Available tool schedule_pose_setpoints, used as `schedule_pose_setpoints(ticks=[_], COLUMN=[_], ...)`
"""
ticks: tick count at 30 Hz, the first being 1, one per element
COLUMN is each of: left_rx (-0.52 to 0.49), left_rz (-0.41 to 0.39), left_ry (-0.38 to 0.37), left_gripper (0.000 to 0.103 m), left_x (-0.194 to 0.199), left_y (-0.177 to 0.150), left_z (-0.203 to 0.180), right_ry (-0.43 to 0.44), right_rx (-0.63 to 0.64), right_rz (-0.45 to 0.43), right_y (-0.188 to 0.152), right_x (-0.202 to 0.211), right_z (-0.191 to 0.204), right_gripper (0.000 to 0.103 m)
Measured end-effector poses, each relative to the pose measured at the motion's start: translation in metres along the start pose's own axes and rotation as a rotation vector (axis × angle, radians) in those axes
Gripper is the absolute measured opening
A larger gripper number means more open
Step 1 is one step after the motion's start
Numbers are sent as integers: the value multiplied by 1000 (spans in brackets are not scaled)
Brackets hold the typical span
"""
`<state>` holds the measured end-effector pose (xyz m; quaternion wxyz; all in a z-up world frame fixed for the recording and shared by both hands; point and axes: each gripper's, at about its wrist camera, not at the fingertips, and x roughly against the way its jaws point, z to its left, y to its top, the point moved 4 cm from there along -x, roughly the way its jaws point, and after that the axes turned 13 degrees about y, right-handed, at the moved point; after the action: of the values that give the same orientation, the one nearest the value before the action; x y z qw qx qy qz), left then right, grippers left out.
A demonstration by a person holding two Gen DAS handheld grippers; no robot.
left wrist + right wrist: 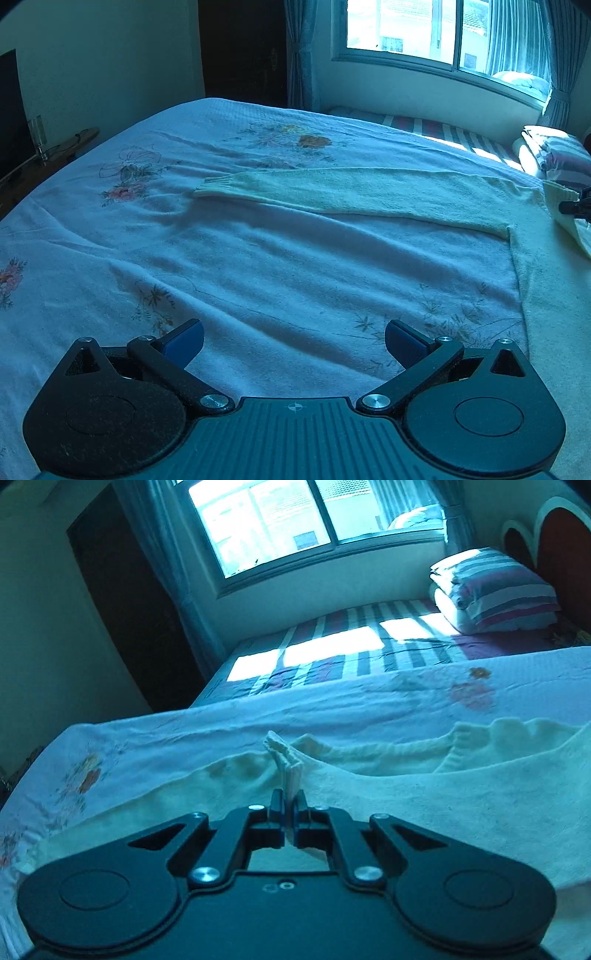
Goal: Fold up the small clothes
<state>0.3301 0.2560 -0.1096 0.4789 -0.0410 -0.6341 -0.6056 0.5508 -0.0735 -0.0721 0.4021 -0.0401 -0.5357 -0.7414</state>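
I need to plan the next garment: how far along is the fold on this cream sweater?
Early. Done: the sweater is spread on the floral bedspread, one sleeve laid out flat. In hand: the right claw is shut on a ribbed edge of the sweater, lifting it; the left claw is open and empty over the bedspread. Left: nearly all the folding; no finished fold shows.

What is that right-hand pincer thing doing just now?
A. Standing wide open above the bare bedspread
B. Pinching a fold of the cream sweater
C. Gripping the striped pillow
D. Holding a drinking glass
B: in the right wrist view the right gripper has its jaws shut on a ribbed fold of the cream sweater, while the striped pillow lies far off by the headboard.
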Motion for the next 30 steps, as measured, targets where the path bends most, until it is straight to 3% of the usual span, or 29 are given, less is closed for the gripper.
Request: schedule_pose_setpoints(ticks=[6,16,17,19,20,23,28,30], left_rx=[16,8,20,54,60,43,-3,-24], left_rz=[11,0,-3,-19,-29,-12,-1,-16], left_ry=[-13,-65,-83,-119,-135,-190,-415,-468], left_gripper=[103,103,103,103,103,103,103,103], left_x=[-6,-4,-3,0,1,-6,-22,-25], left_y=[-4,4,7,12,16,30,63,77], left_z=[12,-1,-2,-7,-13,-40,-127,-164], right_ry=[-5,6,18,104,124,168,60,0], right_rx=[48,53,51,52,83,67,-15,-46], right_rz=[61,84,98,150,149,99,-26,-64], right_y=[-35,-44,-47,-54,-54,-49,-41,-40], right_x=[-27,-48,-52,-60,-58,-32,41,69], right_z=[34,47,48,53,58,60,12,-14], right_gripper=[5,6,12,32,34,24,24,25])
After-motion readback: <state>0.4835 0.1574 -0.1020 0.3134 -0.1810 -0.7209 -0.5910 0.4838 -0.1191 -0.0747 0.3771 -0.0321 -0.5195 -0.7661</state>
